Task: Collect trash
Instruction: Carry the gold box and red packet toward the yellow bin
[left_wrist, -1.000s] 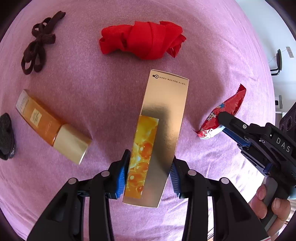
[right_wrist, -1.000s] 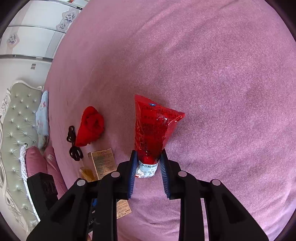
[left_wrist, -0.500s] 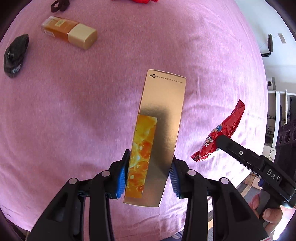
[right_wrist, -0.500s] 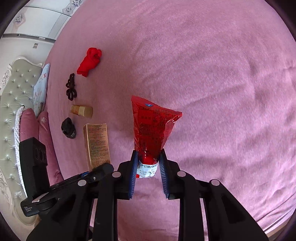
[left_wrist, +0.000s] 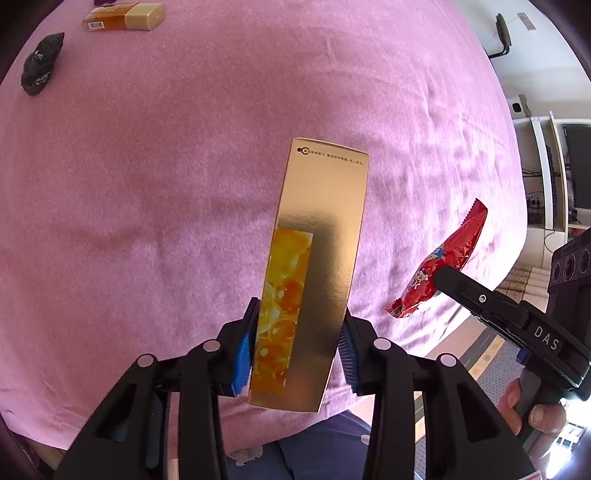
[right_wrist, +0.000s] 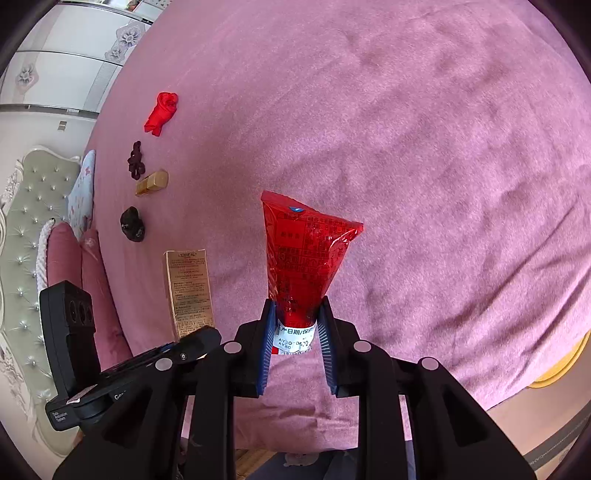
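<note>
My left gripper (left_wrist: 297, 345) is shut on a long gold carton (left_wrist: 321, 236) with an orange picture panel, held above the pink bed cover (left_wrist: 147, 184). My right gripper (right_wrist: 297, 341) is shut on the lower end of a red snack wrapper (right_wrist: 306, 254), also lifted off the cover. In the left wrist view the red wrapper (left_wrist: 448, 258) hangs at the right in the right gripper (left_wrist: 439, 282). In the right wrist view the gold carton (right_wrist: 188, 291) stands at the lower left.
On the bed lie a red cloth bundle (right_wrist: 161, 112), a dark brown hair tie (right_wrist: 136, 163), an amber bottle with a gold cap (right_wrist: 152, 182) and a black lump (right_wrist: 133, 229). A tufted headboard (right_wrist: 33, 206) and pillows are at left. The bed's near edge runs along the bottom.
Both grippers have drawn back toward the bed's near edge with their loads; the items left on the bed slid away to the far side and look smaller. Both grips are unchanged.
</note>
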